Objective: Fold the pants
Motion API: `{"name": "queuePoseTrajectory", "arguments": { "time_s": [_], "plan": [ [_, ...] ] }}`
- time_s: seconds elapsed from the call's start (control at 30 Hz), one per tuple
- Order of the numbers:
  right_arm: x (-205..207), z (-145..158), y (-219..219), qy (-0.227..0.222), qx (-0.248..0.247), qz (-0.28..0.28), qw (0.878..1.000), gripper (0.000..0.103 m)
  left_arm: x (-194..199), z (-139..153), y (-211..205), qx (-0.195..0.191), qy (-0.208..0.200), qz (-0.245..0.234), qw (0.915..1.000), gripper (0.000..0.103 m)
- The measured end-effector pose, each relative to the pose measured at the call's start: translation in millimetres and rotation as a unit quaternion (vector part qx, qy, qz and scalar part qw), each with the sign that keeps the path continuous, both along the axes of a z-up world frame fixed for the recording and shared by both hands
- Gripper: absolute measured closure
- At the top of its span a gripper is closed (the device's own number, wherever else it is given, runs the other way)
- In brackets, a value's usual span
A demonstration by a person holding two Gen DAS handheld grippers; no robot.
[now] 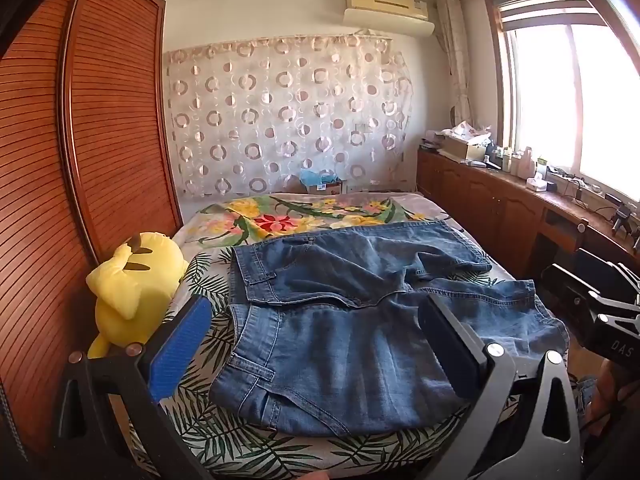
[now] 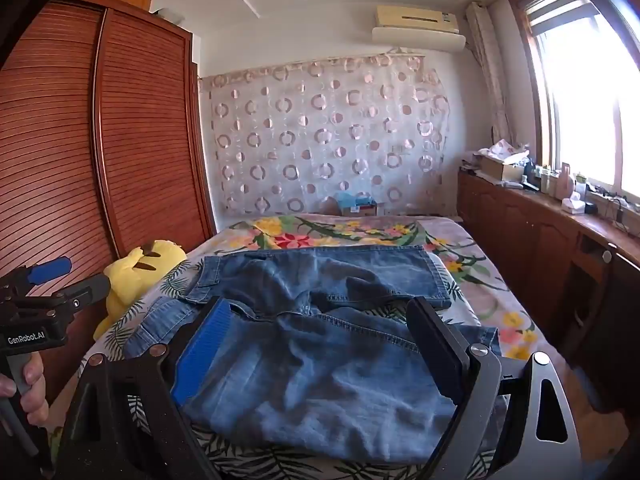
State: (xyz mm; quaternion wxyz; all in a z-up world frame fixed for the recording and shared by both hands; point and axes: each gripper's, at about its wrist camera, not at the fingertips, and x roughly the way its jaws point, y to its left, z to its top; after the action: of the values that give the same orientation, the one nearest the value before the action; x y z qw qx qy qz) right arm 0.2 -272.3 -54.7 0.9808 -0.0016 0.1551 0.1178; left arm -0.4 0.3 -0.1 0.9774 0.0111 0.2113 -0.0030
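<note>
Presently, status: fold barely begun or not begun, judged from how the cloth lies.
Pants (image 1: 360, 320): blue denim, lying on the bed (image 1: 256, 432) near its foot edge, waistband toward 9 o'clock in the left wrist view, legs running toward 3 o'clock.
Lay of cloth: legs side by side and partly overlapping, bunched and creased at the crotch; no clean lengthwise fold is visible.
Left gripper (image 1: 316, 344): jaws spread wide, empty, hovering above the waist end, not pressing on the cloth.
Right gripper (image 2: 320, 344): jaws spread wide, empty, poised over the leg end, nothing pinched.
Remaining: smooth out, lay one leg on the other, then fold across.
Surroundings: yellow plush toy (image 1: 132, 288) at 9 o'clock beside the waistband; wooden wardrobe (image 1: 80, 140) beyond it.
</note>
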Motion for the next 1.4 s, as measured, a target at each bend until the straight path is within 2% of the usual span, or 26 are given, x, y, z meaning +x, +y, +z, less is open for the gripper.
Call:
{"name": "queuePoseTrajectory", "arguments": {
  "time_s": [1.4],
  "plan": [
    [-0.1,-0.2,-0.4,0.006,0.004,0.002,1.000,0.012,-3.2,1.5,-2.1,0.009,-0.002,0.000,1.0000,0.000]
  ]
}}
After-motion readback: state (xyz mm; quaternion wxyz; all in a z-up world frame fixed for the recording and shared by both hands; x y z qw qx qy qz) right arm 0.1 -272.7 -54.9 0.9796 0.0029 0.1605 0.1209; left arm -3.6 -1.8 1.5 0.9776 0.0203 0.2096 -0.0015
